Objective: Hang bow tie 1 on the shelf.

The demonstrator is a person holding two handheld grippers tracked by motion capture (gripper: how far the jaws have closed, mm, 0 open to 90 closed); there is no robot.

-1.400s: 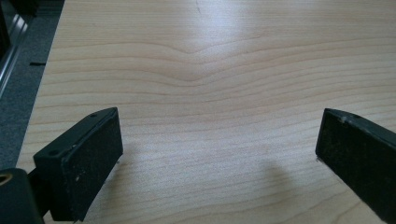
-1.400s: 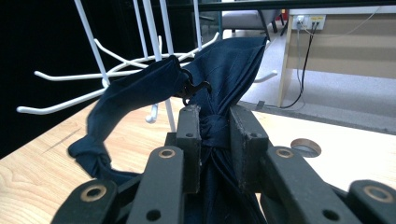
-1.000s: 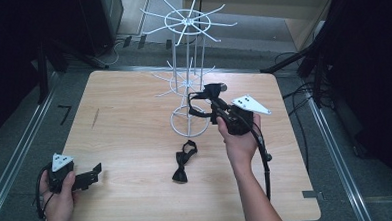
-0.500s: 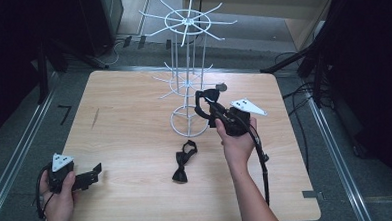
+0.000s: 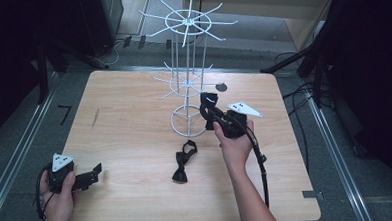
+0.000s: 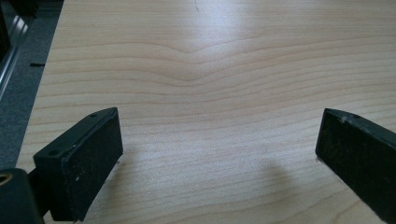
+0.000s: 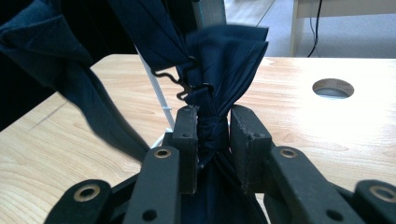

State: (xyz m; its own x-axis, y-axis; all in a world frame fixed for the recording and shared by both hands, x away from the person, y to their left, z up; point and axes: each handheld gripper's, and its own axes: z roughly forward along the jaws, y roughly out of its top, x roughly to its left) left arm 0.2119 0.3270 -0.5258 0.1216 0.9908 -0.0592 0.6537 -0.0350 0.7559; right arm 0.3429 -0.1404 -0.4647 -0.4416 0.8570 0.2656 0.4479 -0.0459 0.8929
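Note:
A white wire display rack (image 5: 187,66) stands at the back middle of the wooden table (image 5: 129,118). My right gripper (image 5: 210,112) is held beside the rack's base ring, shut on the knot of a dark navy bow tie (image 7: 219,70); its strap and metal hook (image 7: 180,81) hang by the jaws. The held bow tie (image 5: 207,101) sticks up from the gripper. A second dark bow tie (image 5: 182,161) lies flat on the table in front of the rack. My left gripper (image 5: 94,174) rests at the front left corner, open, with bare wood between its pads (image 6: 88,158).
A round cable hole (image 5: 221,87) is in the table behind the right gripper, also the cable hole (image 7: 332,87). Metal rails run along the floor on both sides. A black cable trails from the right gripper toward the front edge.
The right gripper with the bow tie has shifted slightly down and right, away from the rack's arms. The left gripper has stayed still.

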